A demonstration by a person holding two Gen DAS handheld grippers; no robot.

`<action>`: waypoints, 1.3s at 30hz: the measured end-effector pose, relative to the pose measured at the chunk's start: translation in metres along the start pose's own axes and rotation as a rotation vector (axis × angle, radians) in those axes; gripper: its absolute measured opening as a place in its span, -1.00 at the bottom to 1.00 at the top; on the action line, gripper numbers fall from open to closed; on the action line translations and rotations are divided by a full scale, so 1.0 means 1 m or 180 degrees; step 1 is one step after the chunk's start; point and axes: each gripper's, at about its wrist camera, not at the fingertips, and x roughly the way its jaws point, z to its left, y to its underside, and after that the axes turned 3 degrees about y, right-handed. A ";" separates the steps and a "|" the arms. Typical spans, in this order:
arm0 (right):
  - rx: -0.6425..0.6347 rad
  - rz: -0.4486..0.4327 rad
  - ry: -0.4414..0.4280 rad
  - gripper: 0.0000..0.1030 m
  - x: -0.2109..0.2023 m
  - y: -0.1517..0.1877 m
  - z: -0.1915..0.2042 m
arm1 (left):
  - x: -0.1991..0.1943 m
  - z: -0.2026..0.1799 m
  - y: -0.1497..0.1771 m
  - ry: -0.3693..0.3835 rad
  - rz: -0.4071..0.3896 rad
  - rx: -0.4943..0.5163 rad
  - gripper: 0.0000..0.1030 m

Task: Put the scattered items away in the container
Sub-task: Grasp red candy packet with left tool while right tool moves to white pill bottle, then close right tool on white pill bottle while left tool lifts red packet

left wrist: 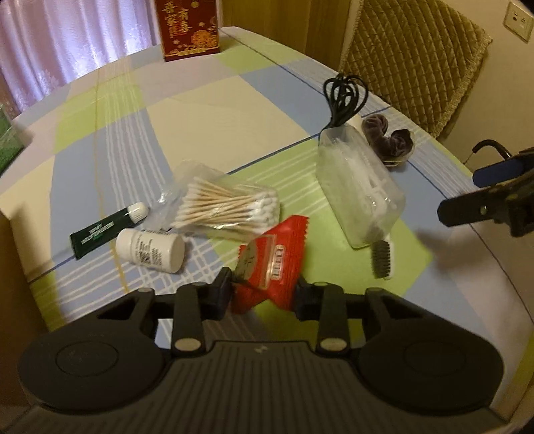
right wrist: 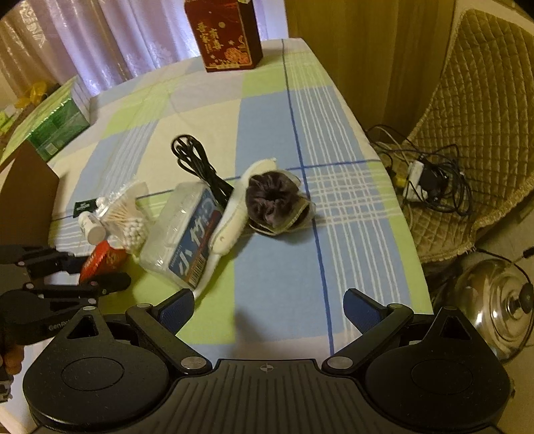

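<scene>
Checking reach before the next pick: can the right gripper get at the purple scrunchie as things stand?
Probably yes. The right gripper is open and empty, and the scrunchie lies ahead with only bare tablecloth between. The white brush sits just left of it.

Table: covered with a checked cloth point(right wrist: 273, 140) in pale green, blue and cream, crossed by white and blue lines.
Window: hidden behind sheer lilac curtains point(left wrist: 66, 36), through which daylight is let in.
Chair: placed at the table's far right side, draped with a quilted olive cover point(left wrist: 410, 56).
Wall: painted cream, a white socket plate point(left wrist: 519, 21) mounted on it.
Floor: a power strip with tangled cables point(right wrist: 430, 180) and a glass pot lid point(right wrist: 497, 300) are seen beside the table.
Panel: brown wood point(right wrist: 333, 50) is seen behind the table.
</scene>
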 end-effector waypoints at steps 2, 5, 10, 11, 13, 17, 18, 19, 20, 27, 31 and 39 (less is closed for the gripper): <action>-0.0044 -0.0024 -0.0050 0.96 -0.001 -0.003 0.002 | -0.003 0.001 0.003 -0.0027 -0.0003 -0.0058 -0.42; -0.0122 -0.0071 -0.0081 0.96 -0.004 -0.006 0.006 | -0.012 0.002 0.008 -0.0047 -0.0024 -0.0160 -0.44; -0.0283 -0.0295 -0.0293 0.96 -0.018 -0.008 0.015 | -0.037 0.008 0.022 -0.0138 -0.0053 -0.0376 -0.45; -0.0344 -0.0357 -0.0363 0.96 -0.021 -0.009 0.019 | -0.043 0.010 0.025 -0.0164 -0.0058 -0.0418 -0.45; -0.0469 -0.0466 -0.0491 0.96 -0.026 -0.010 0.029 | -0.056 0.014 0.033 -0.0231 -0.0059 -0.0513 -0.45; -0.0741 -0.0570 -0.0776 0.95 -0.029 -0.015 0.055 | -0.080 0.028 0.049 -0.0402 -0.0055 -0.0723 -0.45; -0.0813 -0.0575 -0.0849 0.95 -0.029 -0.016 0.063 | -0.086 0.032 0.053 -0.0451 -0.0056 -0.0779 -0.45; -0.0902 -0.0582 -0.0922 0.95 -0.027 -0.017 0.071 | -0.092 0.035 0.058 -0.0501 -0.0064 -0.0829 -0.45; -0.0991 -0.0592 -0.0981 0.95 -0.026 -0.018 0.079 | -0.098 0.039 0.063 -0.0550 -0.0072 -0.0885 -0.45; -0.1664 -0.0417 -0.1384 0.15 0.010 -0.024 0.136 | -0.138 0.069 0.098 -0.0931 -0.0081 -0.1351 -0.45; -0.1878 -0.0368 -0.1359 0.15 0.038 -0.028 0.158 | -0.157 0.088 0.118 -0.1188 -0.0060 -0.1612 -0.45; -0.2166 -0.0271 -0.1280 -0.15 0.078 -0.041 0.187 | -0.183 0.120 0.150 -0.1485 -0.0016 -0.2046 -0.45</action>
